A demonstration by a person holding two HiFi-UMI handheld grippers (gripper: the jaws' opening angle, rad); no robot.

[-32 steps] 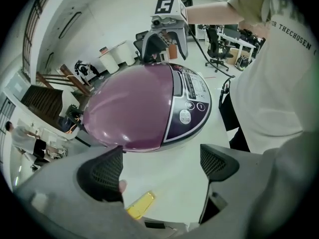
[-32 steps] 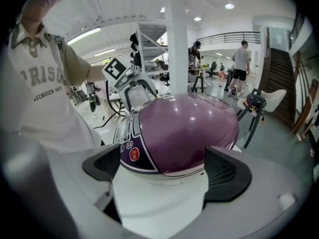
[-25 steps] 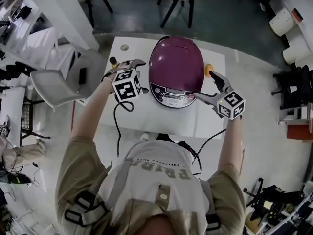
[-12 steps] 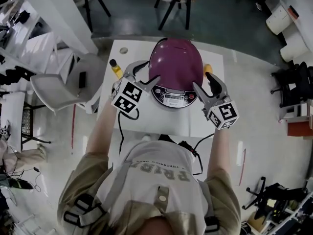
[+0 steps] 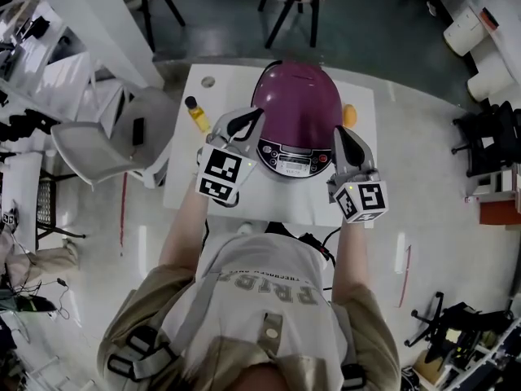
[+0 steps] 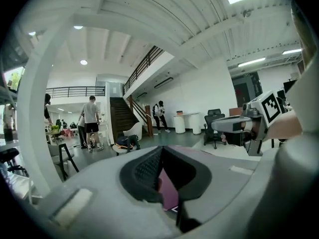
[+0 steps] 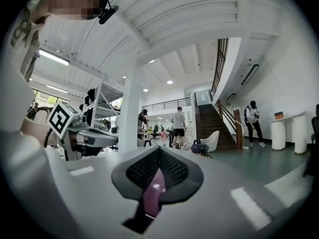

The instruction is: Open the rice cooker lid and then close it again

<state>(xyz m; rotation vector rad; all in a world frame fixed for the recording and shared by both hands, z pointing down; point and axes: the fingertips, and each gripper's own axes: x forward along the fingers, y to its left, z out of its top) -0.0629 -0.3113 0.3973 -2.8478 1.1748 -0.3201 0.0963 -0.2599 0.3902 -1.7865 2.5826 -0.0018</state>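
The purple rice cooker [image 5: 297, 104] stands on the white table [image 5: 269, 202] with its lid down and its control panel [image 5: 295, 158] facing me. My left gripper [image 5: 251, 119] is held over the cooker's front left, and its jaws have just been closing with nothing between them. My right gripper [image 5: 340, 135] is held at the cooker's front right, and its jaws have also just been closing on nothing. In the left gripper view the shut jaws [image 6: 164, 176] leave only a sliver of purple visible. The right gripper view shows the same [image 7: 155, 180].
A yellow bottle [image 5: 196, 112] stands on the table left of the cooker, and an orange object [image 5: 350, 114] lies to its right. A grey chair [image 5: 98, 145] sits left of the table. Several people stand far off near a staircase [image 6: 122, 118].
Both grippers have risen and drawn in beside the cooker's front. Their jaws, wide open a second ago, are now shut. The left gripper has rolled.
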